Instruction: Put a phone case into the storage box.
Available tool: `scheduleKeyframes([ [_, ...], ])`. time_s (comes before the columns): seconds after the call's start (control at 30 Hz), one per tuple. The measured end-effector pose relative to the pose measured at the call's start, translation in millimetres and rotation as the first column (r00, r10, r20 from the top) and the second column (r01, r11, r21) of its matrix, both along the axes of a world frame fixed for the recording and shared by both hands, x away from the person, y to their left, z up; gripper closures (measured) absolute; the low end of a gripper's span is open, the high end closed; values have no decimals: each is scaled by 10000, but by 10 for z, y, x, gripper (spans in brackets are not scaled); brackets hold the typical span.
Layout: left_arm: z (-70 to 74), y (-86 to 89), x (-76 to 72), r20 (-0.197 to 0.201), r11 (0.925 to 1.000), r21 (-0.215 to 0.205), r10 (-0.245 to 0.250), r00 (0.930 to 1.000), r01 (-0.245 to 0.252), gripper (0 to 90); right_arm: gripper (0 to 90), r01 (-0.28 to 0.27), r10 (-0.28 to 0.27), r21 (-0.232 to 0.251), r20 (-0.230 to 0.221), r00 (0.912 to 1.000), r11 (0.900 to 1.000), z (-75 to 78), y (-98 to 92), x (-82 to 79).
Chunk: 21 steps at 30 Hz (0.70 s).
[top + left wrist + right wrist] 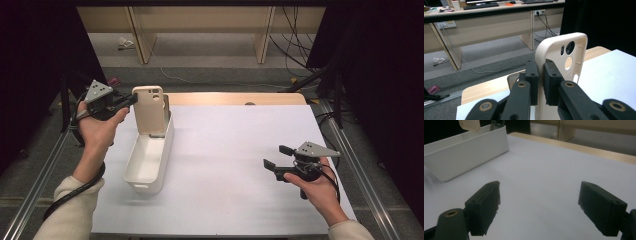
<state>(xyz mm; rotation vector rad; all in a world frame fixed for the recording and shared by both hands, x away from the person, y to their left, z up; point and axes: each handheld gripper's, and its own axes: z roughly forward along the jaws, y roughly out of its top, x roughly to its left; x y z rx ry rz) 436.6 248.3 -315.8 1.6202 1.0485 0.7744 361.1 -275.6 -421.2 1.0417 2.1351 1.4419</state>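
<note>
Cream phone case stands pinched by its edge in our left gripper, upright over the far end of the white bin at ten o'clock. Lowering and release remain, we judge. Our right gripper waits spread at four o'clock.

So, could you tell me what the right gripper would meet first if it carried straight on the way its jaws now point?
Probably the bare white table sheet. The right gripper is open with nothing between its jaws, aimed low across the table. The white bin lies off to one side of that line, though depth is hard to judge.
</note>
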Motion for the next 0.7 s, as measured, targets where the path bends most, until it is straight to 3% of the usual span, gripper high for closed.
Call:
scheduleKeyframes([
  [0.7, -133, 38, 142, -222, 9997, 244, 49, 9997, -43, 831, 185, 0, 0, 0, -28, 10000, 10000, -3, -2, 2],
])
